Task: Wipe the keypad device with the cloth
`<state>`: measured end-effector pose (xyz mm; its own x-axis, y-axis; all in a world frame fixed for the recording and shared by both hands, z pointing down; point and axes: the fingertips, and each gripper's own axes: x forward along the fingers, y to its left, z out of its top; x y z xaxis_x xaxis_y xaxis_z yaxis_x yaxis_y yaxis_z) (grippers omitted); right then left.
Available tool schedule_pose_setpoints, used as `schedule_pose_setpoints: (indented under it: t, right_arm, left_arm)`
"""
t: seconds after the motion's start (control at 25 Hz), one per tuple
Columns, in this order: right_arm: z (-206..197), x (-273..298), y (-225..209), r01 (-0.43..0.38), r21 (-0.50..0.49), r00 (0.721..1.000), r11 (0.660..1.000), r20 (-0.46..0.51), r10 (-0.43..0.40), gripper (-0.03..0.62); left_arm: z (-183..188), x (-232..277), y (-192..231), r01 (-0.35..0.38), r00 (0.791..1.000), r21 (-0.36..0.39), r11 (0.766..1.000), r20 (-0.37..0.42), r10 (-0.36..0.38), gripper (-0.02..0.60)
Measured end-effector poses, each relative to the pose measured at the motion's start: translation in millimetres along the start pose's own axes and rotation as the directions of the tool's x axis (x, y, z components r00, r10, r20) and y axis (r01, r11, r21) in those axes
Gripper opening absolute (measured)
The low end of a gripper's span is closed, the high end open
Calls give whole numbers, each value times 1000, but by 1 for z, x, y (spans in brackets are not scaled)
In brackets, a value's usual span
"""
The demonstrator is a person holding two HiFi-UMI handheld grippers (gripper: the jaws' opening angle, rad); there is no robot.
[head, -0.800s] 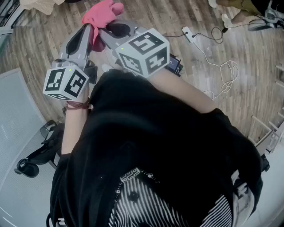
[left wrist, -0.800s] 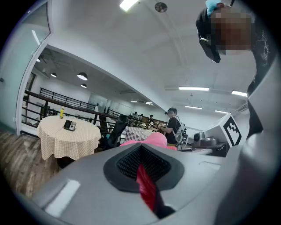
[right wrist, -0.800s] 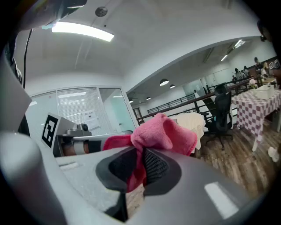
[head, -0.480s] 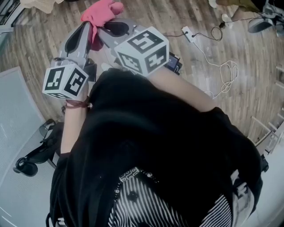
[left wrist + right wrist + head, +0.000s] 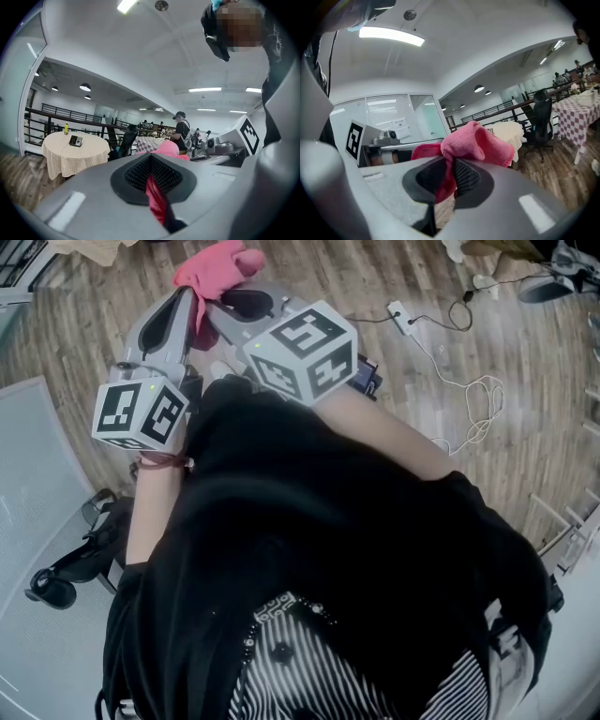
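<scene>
A pink cloth (image 5: 217,266) is bunched between my two grippers, held up in the air over the wooden floor. My left gripper (image 5: 190,298) is shut on one part of the cloth (image 5: 158,200), which shows as a red fold between its jaws. My right gripper (image 5: 228,302) is shut on another part, with the cloth (image 5: 478,143) puffing out above its jaws. The keypad device (image 5: 75,140) lies on a round table with a cream checked cover (image 5: 75,157), far off in the left gripper view. The person's black top hides everything below the grippers in the head view.
A power strip with a white cable (image 5: 400,313) lies on the floor to the right. An office chair base (image 5: 66,577) stands at the lower left. A yellow bottle (image 5: 66,127) stands on the round table. People (image 5: 180,129) sit at tables further back, next to a black chair (image 5: 541,119).
</scene>
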<state>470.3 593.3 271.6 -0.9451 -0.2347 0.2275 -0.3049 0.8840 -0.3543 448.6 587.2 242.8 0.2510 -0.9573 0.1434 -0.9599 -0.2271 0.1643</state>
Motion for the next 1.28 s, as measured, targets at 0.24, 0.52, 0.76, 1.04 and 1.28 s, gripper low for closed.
schedule_pose_setpoints:
  t: [0.24,0.52,0.76,1.04,1.28]
  right_arm:
    - [2,21,-9,1,-1,1000,1000,-14,-1,46]
    - [18,63,-34,71,-12,997,997,-14,-71,48]
    - [41,123,-49,121,-10,992,993,-23,-121,48]
    - [62,208,-61,160,5,986,987,-40,-159,48]
    - [81,266,-70,207,-6,977,978,-57,-207,48]
  left_arm:
    - [1,12,20,8,1000,-5,1000,14,-8,5]
    - [14,46,60,70,997,-9,998,27,-70,5]
    - [28,68,121,123,992,-42,992,30,-122,5]
    - [40,87,208,151,988,-57,987,17,-151,5]
    - [51,102,269,176,984,-63,982,-7,-177,0]
